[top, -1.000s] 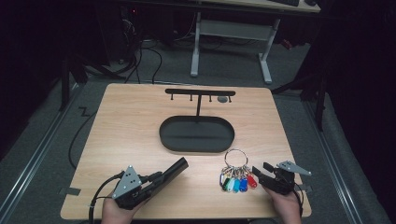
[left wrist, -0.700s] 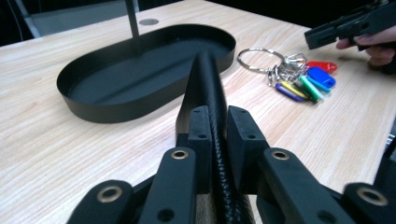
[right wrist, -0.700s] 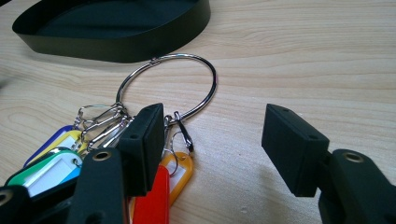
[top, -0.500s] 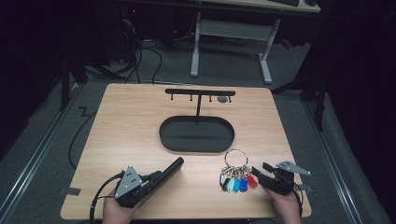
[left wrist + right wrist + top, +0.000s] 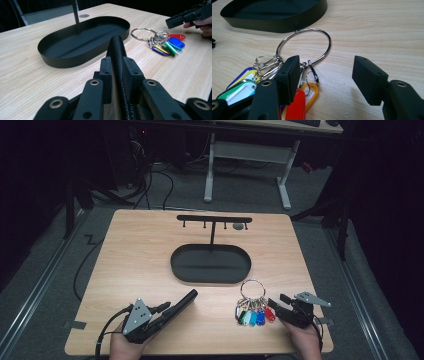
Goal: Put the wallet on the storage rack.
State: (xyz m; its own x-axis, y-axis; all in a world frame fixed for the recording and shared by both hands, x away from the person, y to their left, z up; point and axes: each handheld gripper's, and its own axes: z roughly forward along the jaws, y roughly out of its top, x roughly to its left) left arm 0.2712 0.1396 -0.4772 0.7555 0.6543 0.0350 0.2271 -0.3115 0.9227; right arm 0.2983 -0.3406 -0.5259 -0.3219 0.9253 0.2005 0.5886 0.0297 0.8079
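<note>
A key ring (image 5: pixel 252 287) with several coloured tags (image 5: pixel 255 316) lies on the wooden table (image 5: pixel 150 250), front right of a black oval tray (image 5: pixel 210 279). My right gripper (image 5: pixel 278 301) rests just right of the tags. In the right gripper view it (image 5: pixel 325 72) is open, with its left jaw over the ring's clips (image 5: pixel 268 63) and bare wood between the pads. My left gripper (image 5: pixel 191 295) lies at the front left and points toward the tray (image 5: pixel 62 62). Its jaws (image 5: pixel 117 41) have just been opening and stand barely apart, holding nothing.
A black T-shaped rack (image 5: pixel 214 218) with small hooks rises from the tray's far side. Cables trail off the table's left front. A white desk frame (image 5: pixel 247 155) stands on the floor beyond the table. The right hand and its gripper (image 5: pixel 190 16) show in the left gripper view.
The left gripper's jaws closed together and then parted slightly. Both hands and the key ring stayed where they were.
</note>
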